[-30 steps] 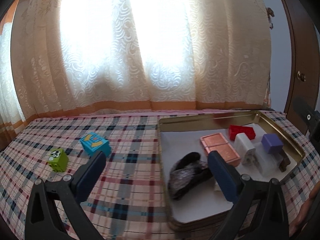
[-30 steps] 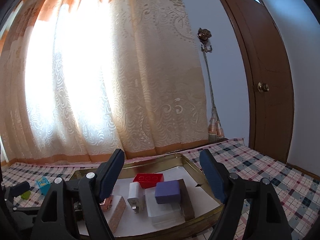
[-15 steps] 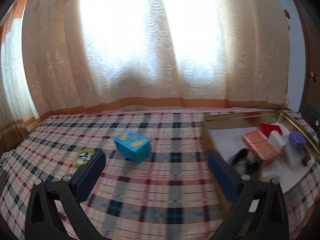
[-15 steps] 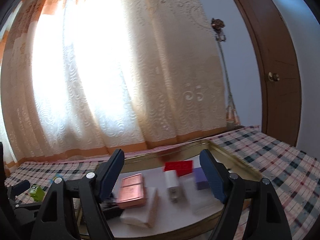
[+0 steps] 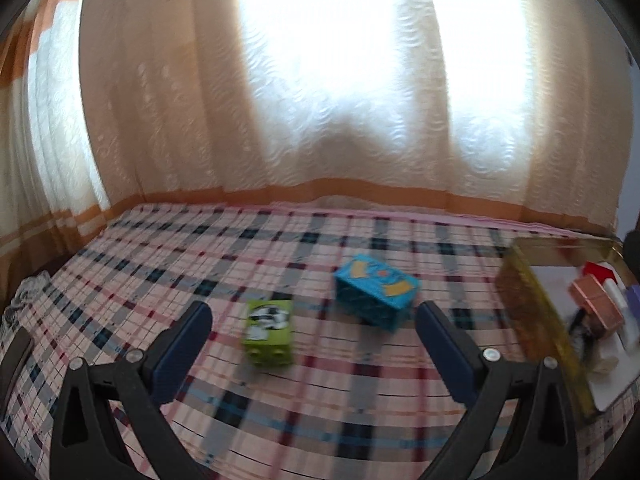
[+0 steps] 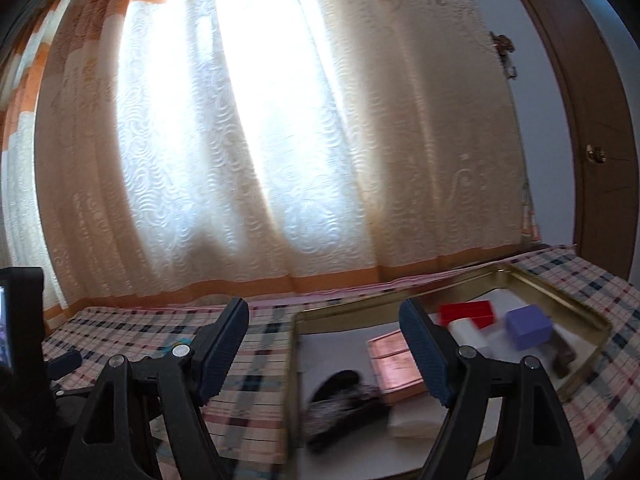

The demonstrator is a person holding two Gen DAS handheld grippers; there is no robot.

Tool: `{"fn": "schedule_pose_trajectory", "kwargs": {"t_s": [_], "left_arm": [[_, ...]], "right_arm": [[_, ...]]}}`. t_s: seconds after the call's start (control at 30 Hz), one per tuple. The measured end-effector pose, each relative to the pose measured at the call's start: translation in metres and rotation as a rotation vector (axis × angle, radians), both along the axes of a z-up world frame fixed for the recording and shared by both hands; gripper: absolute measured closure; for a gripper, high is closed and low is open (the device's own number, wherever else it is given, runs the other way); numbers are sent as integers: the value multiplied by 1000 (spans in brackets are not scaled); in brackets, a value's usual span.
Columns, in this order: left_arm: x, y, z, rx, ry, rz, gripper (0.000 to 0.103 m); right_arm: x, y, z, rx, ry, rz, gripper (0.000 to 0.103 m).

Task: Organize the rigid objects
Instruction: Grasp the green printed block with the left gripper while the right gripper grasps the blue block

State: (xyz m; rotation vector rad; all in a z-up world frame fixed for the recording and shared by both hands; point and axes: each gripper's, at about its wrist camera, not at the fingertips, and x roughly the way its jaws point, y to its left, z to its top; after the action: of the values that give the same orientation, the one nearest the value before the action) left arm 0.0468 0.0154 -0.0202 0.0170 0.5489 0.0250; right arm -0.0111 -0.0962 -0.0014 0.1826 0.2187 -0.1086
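Note:
In the left wrist view a green block [image 5: 269,332] and a blue box [image 5: 376,297] lie on the plaid cloth. My left gripper [image 5: 312,344] hangs open over them, with the green block between its fingers' line but apart from both pads. The gold tray [image 5: 532,312] sits at the right edge. In the right wrist view my right gripper [image 6: 324,344] stands open and empty above the gold tray [image 6: 576,316], which holds a red brick [image 6: 466,312], a purple cube [image 6: 528,326], a copper box [image 6: 394,364], a white piece [image 6: 466,330] and a dark furry thing [image 6: 340,400].
A plaid cloth [image 5: 200,264] covers the surface, with lace curtains [image 5: 320,100] close behind it. A wooden door [image 6: 596,152] stands at the right. The left gripper's body [image 6: 24,320] shows at the left of the right wrist view.
Both grippers have swung to the left. The tray slid toward the right of both views, and the green block and blue box came to the middle of the left wrist view.

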Motion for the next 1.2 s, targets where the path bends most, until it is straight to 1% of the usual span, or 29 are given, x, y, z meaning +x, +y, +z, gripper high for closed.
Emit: {"fn": "schedule_pose_trajectory", "kwargs": {"t_s": [0.2,0.3,0.4,0.47,0.57,0.63,0.67,0.77,0.83,0.9,0.97,1.0,1.03,1.07,1.2], "left_arm": [[19,29,-7,-33,53,52,1],[33,43,-15,-53,121,55,1],[47,54,-25,-76,190,58,9],[56,63,-31,-93,232,70,10],[64,71,-36,-116,269,80,17],[68,74,-40,-132,299,82,25],[70,76,-43,-147,320,80,26],[72,78,-44,-115,327,87,28],[73,80,-44,-95,332,98,38],[74,83,-44,-72,331,94,45],[74,87,-44,-78,325,72,48],[73,89,-43,-83,321,69,53],[72,89,-42,-78,311,69,69],[73,89,-41,-63,305,71,72],[75,91,-41,-68,306,68,73]], "right_arm": [[13,21,-4,24,24,41,23],[21,29,-5,30,40,60,23],[28,39,-6,24,54,76,23],[30,43,-5,25,51,85,23],[38,50,-6,22,63,104,23],[45,55,-6,24,77,118,23],[48,58,-6,25,83,127,23],[61,69,-7,13,109,156,23],[70,76,-8,5,128,174,23],[80,85,-10,-5,152,199,23],[94,94,-13,-16,199,238,23],[102,98,-15,-19,229,256,23],[111,102,-17,-19,262,280,23],[119,105,-20,-19,293,303,23],[150,112,-35,9,426,381,23]]}}
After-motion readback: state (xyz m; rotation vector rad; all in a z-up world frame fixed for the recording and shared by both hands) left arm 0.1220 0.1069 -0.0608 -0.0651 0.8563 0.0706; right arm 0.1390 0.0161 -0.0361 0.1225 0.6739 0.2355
